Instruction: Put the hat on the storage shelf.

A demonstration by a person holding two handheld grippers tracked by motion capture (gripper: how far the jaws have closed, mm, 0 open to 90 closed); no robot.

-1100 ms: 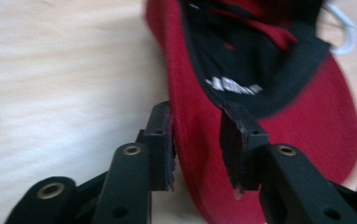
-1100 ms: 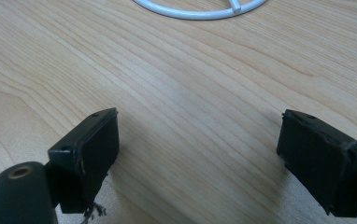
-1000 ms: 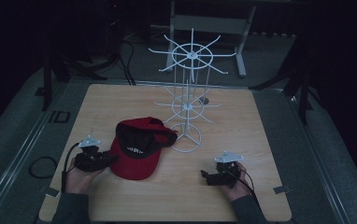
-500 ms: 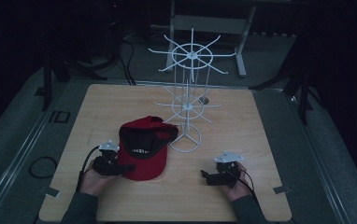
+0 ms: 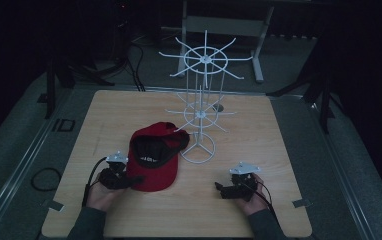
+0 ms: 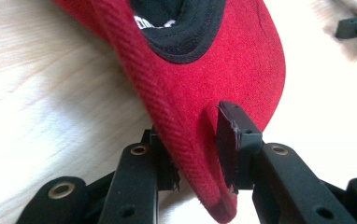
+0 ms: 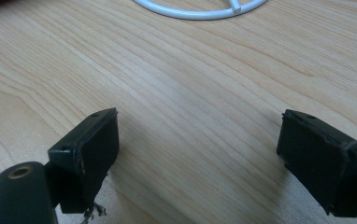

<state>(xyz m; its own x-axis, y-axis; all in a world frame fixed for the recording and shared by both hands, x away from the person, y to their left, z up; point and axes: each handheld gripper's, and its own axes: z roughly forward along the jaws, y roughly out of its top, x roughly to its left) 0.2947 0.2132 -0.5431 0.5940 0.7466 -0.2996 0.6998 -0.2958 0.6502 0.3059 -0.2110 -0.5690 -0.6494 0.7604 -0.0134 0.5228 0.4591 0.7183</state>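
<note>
A red cap (image 5: 154,160) with a black lining lies upside down on the wooden table (image 5: 269,150), just left of the white wire rack (image 5: 200,115). My left gripper (image 5: 129,181) is at the cap's near left edge. In the left gripper view the red brim (image 6: 242,60) runs between the two black jaws, and the left gripper (image 6: 197,144) is shut on it. My right gripper (image 5: 220,189) rests low at the front right, pointing left. It stands open (image 7: 200,149) over bare wood, with the rack's white base ring (image 7: 200,9) ahead of it.
The rack has two tiers of thin radiating arms and a ring base (image 5: 199,150) beside the cap. The right gripper's jaw (image 6: 356,25) appears far off in the left gripper view. Dark floor, cables and stand legs surround the table.
My left gripper moved right and toward the front edge, and the cap shifted right with it, closer to the rack's base. The right gripper stayed where it was.
</note>
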